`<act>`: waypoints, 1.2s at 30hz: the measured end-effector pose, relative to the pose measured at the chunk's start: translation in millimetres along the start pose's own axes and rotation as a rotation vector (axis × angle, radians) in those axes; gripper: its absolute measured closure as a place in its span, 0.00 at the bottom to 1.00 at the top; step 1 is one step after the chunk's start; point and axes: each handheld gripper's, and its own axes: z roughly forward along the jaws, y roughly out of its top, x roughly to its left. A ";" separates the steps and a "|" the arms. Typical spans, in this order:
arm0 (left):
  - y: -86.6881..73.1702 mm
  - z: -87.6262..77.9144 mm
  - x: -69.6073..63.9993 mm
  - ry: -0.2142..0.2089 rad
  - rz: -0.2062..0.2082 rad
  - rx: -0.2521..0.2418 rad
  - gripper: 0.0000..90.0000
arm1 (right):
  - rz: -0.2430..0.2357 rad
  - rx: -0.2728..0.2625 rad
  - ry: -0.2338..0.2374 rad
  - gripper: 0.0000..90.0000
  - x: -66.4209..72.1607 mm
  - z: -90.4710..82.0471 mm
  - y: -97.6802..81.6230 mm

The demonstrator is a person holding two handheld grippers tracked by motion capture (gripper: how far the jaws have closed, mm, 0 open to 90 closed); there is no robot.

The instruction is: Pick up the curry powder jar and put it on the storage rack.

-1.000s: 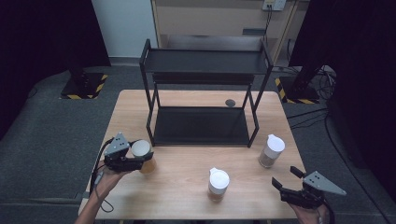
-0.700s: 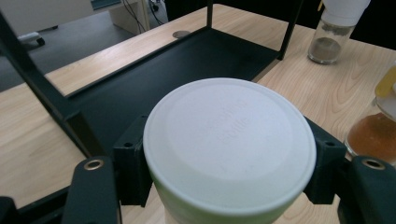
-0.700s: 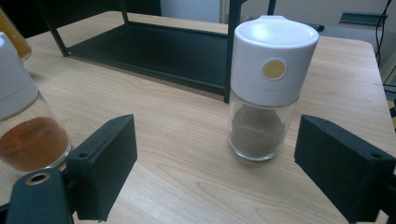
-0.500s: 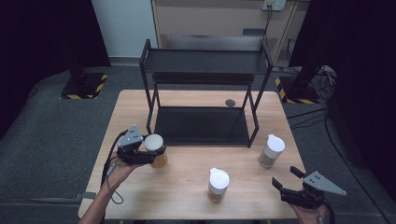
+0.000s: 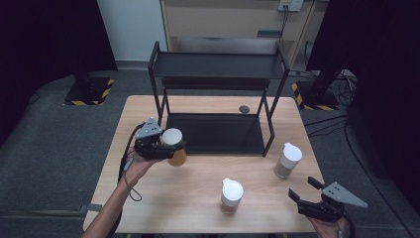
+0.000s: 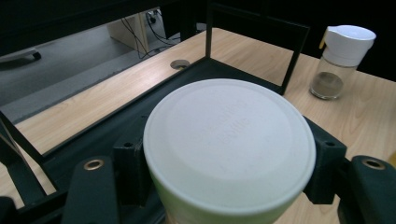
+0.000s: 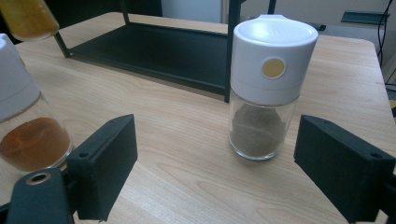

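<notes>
Meanwhile the left gripper (image 5: 166,148) clamped a white-lidded jar (image 5: 174,147) above the worktop (image 5: 198,183) beside the black shelf rack (image 5: 216,94); the right gripper (image 5: 309,196) gaped wide, empty.

No words or numbers can be read anywhere. The white lid (image 6: 229,144) of the jar held in the left tongs has faint raised letters, too weak to read. The grey-spice jar (image 7: 266,88) has a plain yellow dot, no writing.

Black claws (image 5: 317,202), grey triangular plates, brass screw eyelets, trailing cables.
</notes>
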 end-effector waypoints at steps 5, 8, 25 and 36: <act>7.2 10.3 -1.9 0.029 -0.006 0.006 0.37 | 0.002 0.000 0.002 0.15 -0.3 -0.1 -0.1; 12.9 18.9 -2.0 0.054 -0.010 0.011 0.37 | 0.001 -0.001 0.005 0.15 -0.9 0.0 -0.3; 26.3 65.2 3.1 0.197 -0.068 -0.010 0.37 | 0.011 -0.003 0.011 0.15 -2.8 -0.5 -1.1; 25.6 94.4 -1.5 0.283 -0.100 -0.006 0.36 | 0.018 -0.011 0.018 0.15 -4.6 -1.6 -2.3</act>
